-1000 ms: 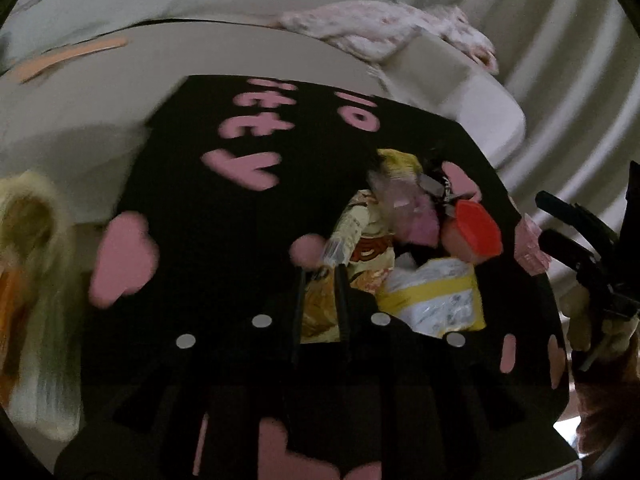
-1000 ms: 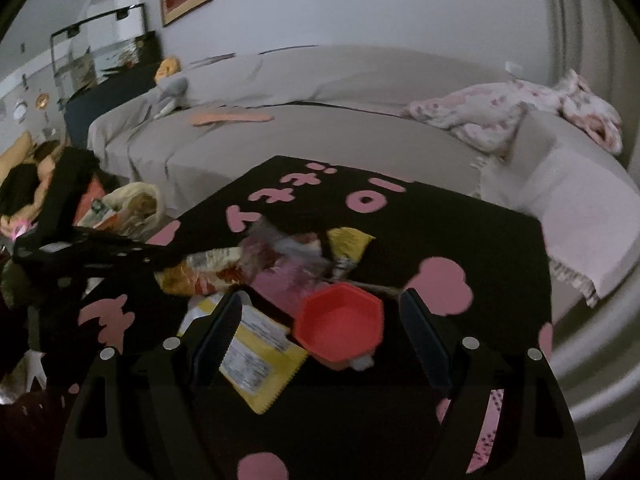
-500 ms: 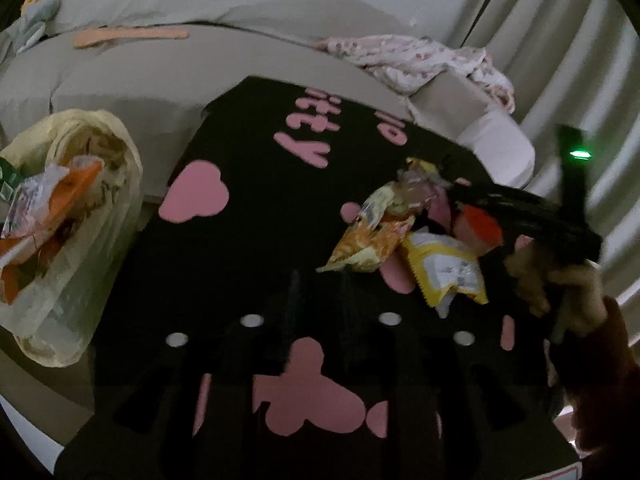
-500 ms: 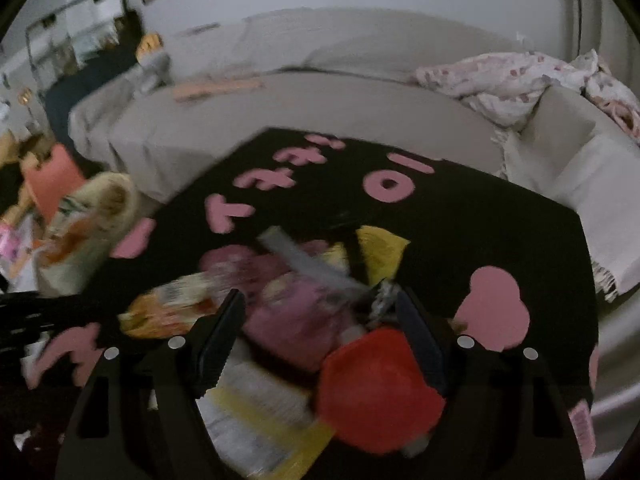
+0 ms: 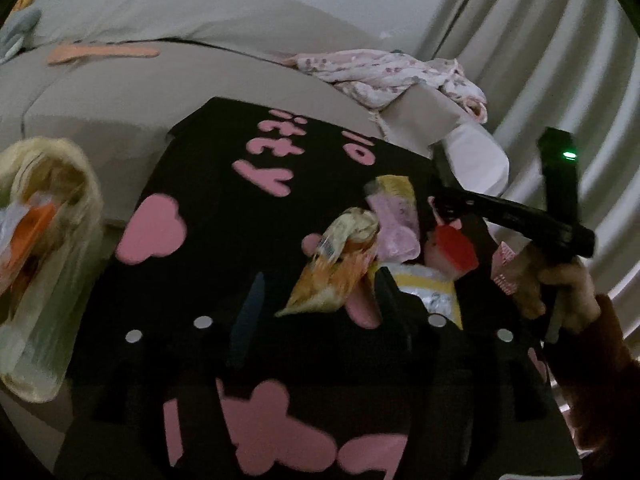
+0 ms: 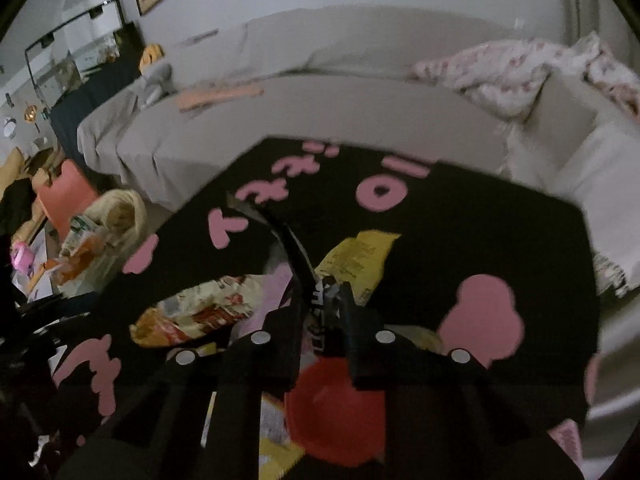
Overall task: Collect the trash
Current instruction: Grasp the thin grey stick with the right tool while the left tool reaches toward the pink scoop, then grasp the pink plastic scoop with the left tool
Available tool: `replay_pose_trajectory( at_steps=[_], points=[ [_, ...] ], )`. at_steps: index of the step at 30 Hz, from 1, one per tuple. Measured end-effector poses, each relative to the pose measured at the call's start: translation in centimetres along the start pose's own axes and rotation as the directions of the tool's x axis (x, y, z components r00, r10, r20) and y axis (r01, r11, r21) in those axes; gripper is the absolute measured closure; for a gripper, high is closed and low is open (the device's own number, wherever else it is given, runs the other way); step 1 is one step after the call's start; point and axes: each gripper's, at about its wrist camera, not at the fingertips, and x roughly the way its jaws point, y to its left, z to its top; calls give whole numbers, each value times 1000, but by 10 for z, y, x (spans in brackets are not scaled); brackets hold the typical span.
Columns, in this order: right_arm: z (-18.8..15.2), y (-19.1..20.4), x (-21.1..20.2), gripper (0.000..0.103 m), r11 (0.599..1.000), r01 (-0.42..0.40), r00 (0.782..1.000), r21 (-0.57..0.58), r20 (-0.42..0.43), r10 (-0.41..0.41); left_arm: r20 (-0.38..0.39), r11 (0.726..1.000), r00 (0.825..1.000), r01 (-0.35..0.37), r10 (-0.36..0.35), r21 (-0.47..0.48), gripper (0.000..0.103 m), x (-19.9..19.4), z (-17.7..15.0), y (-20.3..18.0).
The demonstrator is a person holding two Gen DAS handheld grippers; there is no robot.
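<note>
Trash bag (image 5: 44, 248): pale yellow, at your far left beside the table, mouth open, wrappers inside; blurred.
Table cover (image 5: 208, 264): black with pink shapes, spread in front of the grey sofa (image 5: 120, 92).
Left gripper (image 5: 316, 300): your tongs stand spread over the near edge of the pile, holding nothing; the orange snack bag (image 5: 332, 276) lies between the two fingers.
Trash pile: mid-table, right of centre; orange snack bag, pink wrapper (image 5: 394, 224), yellow wrapper (image 6: 356, 260), yellow-and-white packet (image 5: 430, 292), red cup (image 5: 454, 248), all touching or overlapping.
Right gripper (image 6: 324, 312): your tongs are pressed together, pinching a black strip wrapper (image 6: 292, 248) that rises above the pile; the red cup sits just below the fingers.
Right hand (image 5: 560, 288): on the gripper handle at the table's right edge.
Blanket (image 5: 384, 72): pink-patterned, bunched on the sofa behind.
</note>
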Motion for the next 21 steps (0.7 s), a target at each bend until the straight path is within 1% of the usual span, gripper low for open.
replay_pose_trajectory(
  at_steps=[2, 5, 10, 12, 13, 15, 18, 19, 20, 21],
  points=[
    [-4, -4, -23, 85, 1000, 15, 999, 1, 48, -15, -2, 1000, 1000, 15, -15, 26, 46, 7, 5, -11],
    [-11, -16, -55, 85, 999, 29, 993, 31, 112, -32, -12, 997, 999, 35, -34, 71, 45, 22, 11, -32],
    [-22, -38, -80, 85, 996, 44, 986, 76, 156, -55, -70, 990, 996, 70, -62, 126, 45, 60, 16, -72],
    [-28, -45, -84, 85, 995, 48, 985, 92, 162, -62, -98, 989, 994, 50, -37, 137, 45, 80, 18, -84],
    [-32, -50, -86, 85, 993, 47, 984, 105, 166, -65, -113, 991, 994, 25, -10, 132, 45, 91, 19, -88],
    [-39, -57, -89, 85, 991, 41, 983, 125, 173, -62, -130, 993, 991, -4, 20, 120, 45, 108, 21, -91],
    [-48, -63, -90, 85, 987, 24, 982, 156, 182, -52, -144, 990, 986, -66, 84, 122, 45, 128, 26, -92],
    [-50, -65, -91, 85, 987, 19, 982, 162, 185, -49, -158, 990, 982, -82, 100, 115, 45, 134, 26, -90],
    [-52, -66, -92, 85, 985, 12, 981, 170, 189, -45, -175, 991, 979, -85, 101, 101, 45, 139, 26, -88],
    [-53, -68, -93, 85, 985, 8, 980, 175, 193, -42, -183, 992, 978, -85, 100, 89, 48, 140, 26, -85]
  ],
)
